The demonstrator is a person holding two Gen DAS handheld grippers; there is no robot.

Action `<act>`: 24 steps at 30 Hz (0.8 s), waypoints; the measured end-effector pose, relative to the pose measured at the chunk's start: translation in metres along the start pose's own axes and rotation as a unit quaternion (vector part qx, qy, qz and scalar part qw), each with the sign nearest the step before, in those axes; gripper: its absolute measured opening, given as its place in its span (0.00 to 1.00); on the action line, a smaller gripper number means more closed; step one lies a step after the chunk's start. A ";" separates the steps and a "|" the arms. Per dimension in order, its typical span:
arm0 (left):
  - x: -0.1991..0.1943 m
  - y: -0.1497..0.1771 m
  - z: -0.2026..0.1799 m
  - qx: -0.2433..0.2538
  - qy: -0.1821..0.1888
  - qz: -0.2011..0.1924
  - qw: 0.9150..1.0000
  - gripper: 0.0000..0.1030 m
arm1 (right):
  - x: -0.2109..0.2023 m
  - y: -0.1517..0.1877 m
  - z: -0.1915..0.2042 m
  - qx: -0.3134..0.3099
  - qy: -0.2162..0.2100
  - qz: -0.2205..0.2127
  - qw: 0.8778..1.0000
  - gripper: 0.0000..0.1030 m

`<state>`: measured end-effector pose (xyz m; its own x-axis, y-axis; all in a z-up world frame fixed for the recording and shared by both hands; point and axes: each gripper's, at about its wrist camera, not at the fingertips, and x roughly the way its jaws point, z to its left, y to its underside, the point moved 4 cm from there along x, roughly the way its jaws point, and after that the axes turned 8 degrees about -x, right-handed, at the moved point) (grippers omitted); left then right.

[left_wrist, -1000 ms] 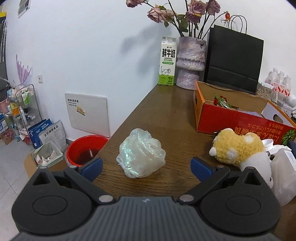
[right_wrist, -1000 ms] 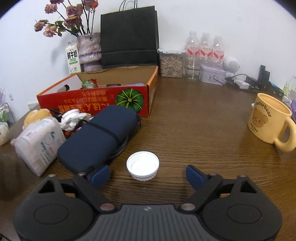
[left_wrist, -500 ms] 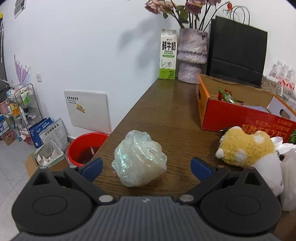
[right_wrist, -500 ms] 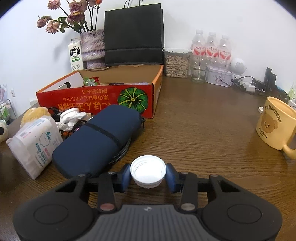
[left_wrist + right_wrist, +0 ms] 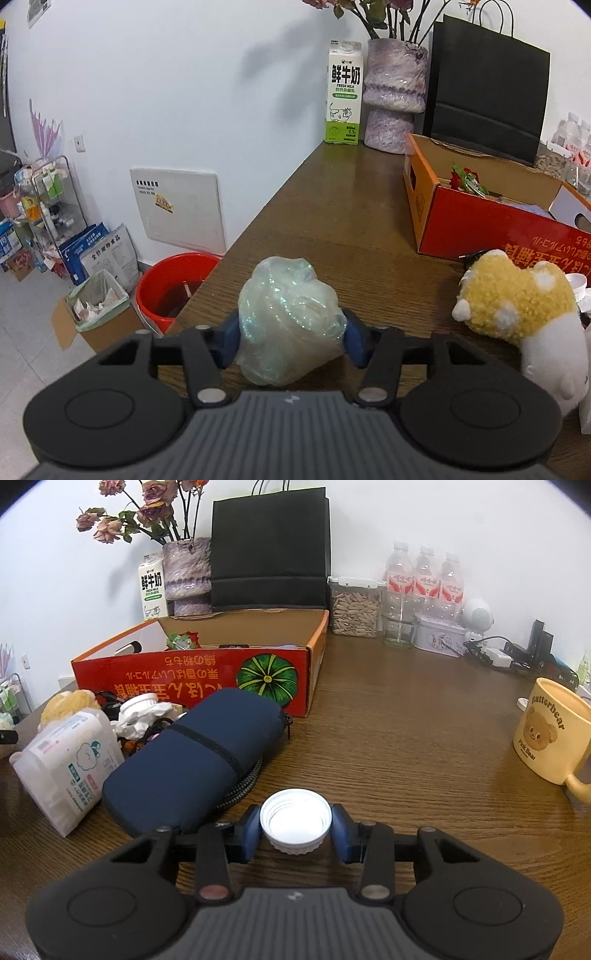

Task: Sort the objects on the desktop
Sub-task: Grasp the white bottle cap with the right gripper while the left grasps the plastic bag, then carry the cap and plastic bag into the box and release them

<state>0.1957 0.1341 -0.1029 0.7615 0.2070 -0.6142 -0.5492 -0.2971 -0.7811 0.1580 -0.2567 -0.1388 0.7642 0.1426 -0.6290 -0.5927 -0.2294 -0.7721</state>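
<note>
A crumpled, iridescent clear plastic bag (image 5: 288, 314) sits near the left edge of the wooden table (image 5: 332, 206). My left gripper (image 5: 291, 345) is closing on it, and both blue pads press its sides. In the right wrist view a white screw cap (image 5: 295, 814) lies mouth up on the table. The right gripper (image 5: 295, 830) is shut on it, one pad on each side. Behind both stands a red and orange cardboard box (image 5: 207, 675), open at the top with a few items inside.
A yellow and white plush toy (image 5: 513, 299), a tissue pack (image 5: 70, 771) and a navy pouch (image 5: 192, 760) lie before the box. A bear mug (image 5: 550, 734) stands right. Milk carton (image 5: 343, 96), vase (image 5: 393, 96), black bag (image 5: 269, 550) and bottles (image 5: 424, 579) line the wall. A red bucket (image 5: 173, 288) stands on the floor.
The left gripper moved forward around the plastic bag and its jaws came together on it. The right jaws shut on the white cap half a second ago and hold still.
</note>
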 end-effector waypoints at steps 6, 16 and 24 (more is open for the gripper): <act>-0.004 0.002 0.003 -0.005 0.004 -0.007 1.000 0.49 | 0.000 0.000 0.000 0.000 0.000 0.000 1.000 0.38; -0.016 -0.005 -0.002 -0.010 0.024 -0.021 0.999 0.47 | -0.003 -0.004 0.000 0.004 -0.002 -0.011 1.000 0.38; -0.033 -0.029 -0.023 0.001 0.061 -0.054 0.997 0.47 | -0.014 -0.036 -0.001 -0.006 0.000 -0.060 0.998 0.38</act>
<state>0.1951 0.1144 -0.0574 0.8527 0.1223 -0.5080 -0.4619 -0.2780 -0.8422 0.1687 -0.2511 -0.1019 0.8296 0.1692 -0.5322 -0.4940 -0.2221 -0.8406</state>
